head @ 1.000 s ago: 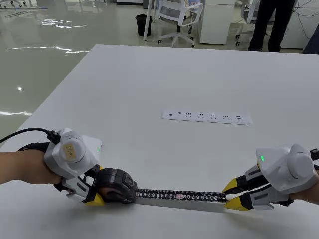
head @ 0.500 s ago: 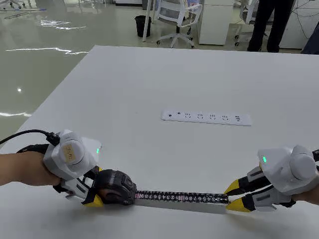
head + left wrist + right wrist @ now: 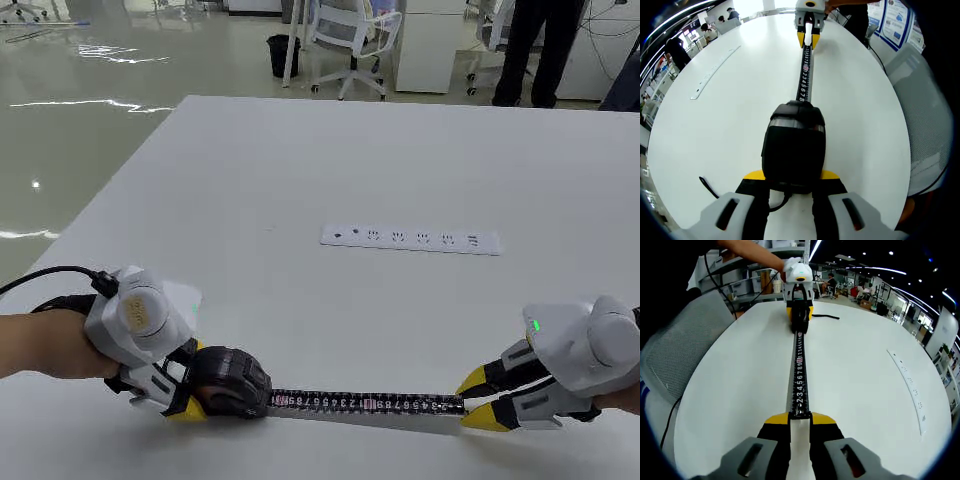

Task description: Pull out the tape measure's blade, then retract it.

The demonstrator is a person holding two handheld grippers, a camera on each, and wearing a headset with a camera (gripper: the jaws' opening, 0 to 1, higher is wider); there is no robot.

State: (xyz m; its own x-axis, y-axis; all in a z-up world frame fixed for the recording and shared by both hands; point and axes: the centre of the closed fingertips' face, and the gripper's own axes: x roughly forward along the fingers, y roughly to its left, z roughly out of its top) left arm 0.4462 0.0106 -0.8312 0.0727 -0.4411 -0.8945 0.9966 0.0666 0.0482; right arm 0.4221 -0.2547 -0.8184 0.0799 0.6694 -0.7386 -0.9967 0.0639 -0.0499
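Observation:
A black tape measure case (image 3: pixel 230 382) sits low on the white table near its front edge, and my left gripper (image 3: pixel 190 398) is shut on it; the case (image 3: pixel 793 146) lies between that gripper's yellow-tipped jaws. The dark numbered blade (image 3: pixel 365 402) runs right from the case to my right gripper (image 3: pixel 472 400), which is shut on the blade's end. In the right gripper view the blade (image 3: pixel 799 375) stretches straight from my jaws to the case (image 3: pixel 799 316). In the left gripper view the blade (image 3: pixel 805 75) reaches the right gripper (image 3: pixel 808 36).
A white power strip (image 3: pixel 410 239) lies flat mid-table, beyond the blade. The white table (image 3: pixel 330 160) spreads wide behind it. Office chairs (image 3: pixel 352 35) and a standing person (image 3: pixel 540 45) are on the floor past the far edge. A black cable (image 3: pixel 50 275) trails from my left gripper.
The right gripper has drawn slightly further right with the blade's end, so a little more blade is out. The left gripper and case stay put.

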